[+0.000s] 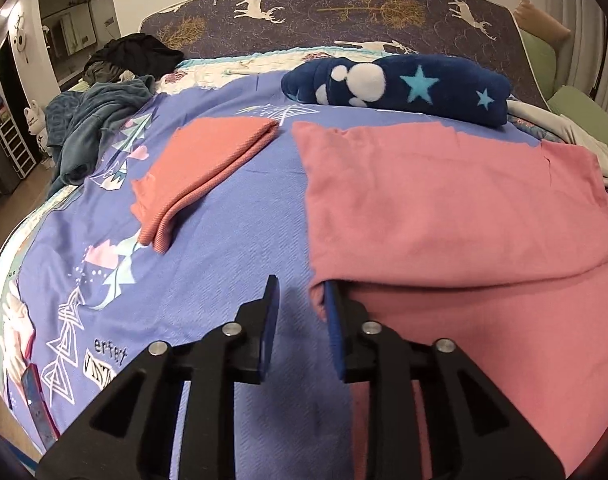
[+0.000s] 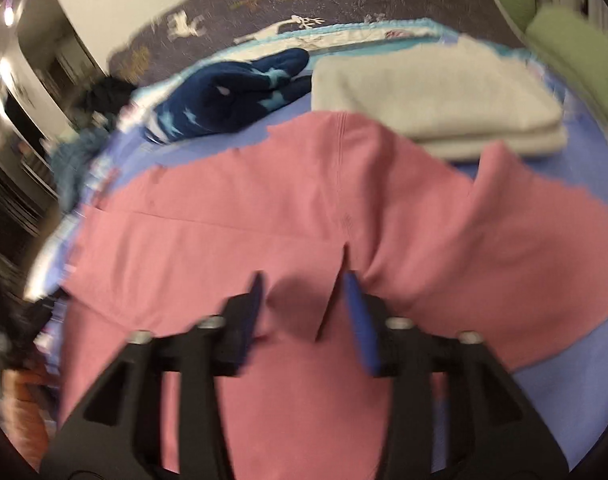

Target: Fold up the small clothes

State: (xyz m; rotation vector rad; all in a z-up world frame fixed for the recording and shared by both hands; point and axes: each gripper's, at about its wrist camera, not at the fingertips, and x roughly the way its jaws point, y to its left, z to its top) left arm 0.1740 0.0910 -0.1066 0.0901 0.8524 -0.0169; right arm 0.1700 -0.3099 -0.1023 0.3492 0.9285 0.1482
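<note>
1. Left gripper (image 1: 299,300) spread, not pinching; pink cloth (image 1: 444,208) edge touches its right finger.
2. Right gripper (image 2: 304,292) spread over cloth, a raised fold between fingers.
3. Risk: closing now catches one layer, skewing the fold.

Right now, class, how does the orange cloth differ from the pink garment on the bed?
The orange cloth is folded into a compact bundle; the pink garment lies spread out, only partly folded. The orange cloth lies apart from the grippers; the pink garment is at both. Both rest on the purple sheet.
</note>
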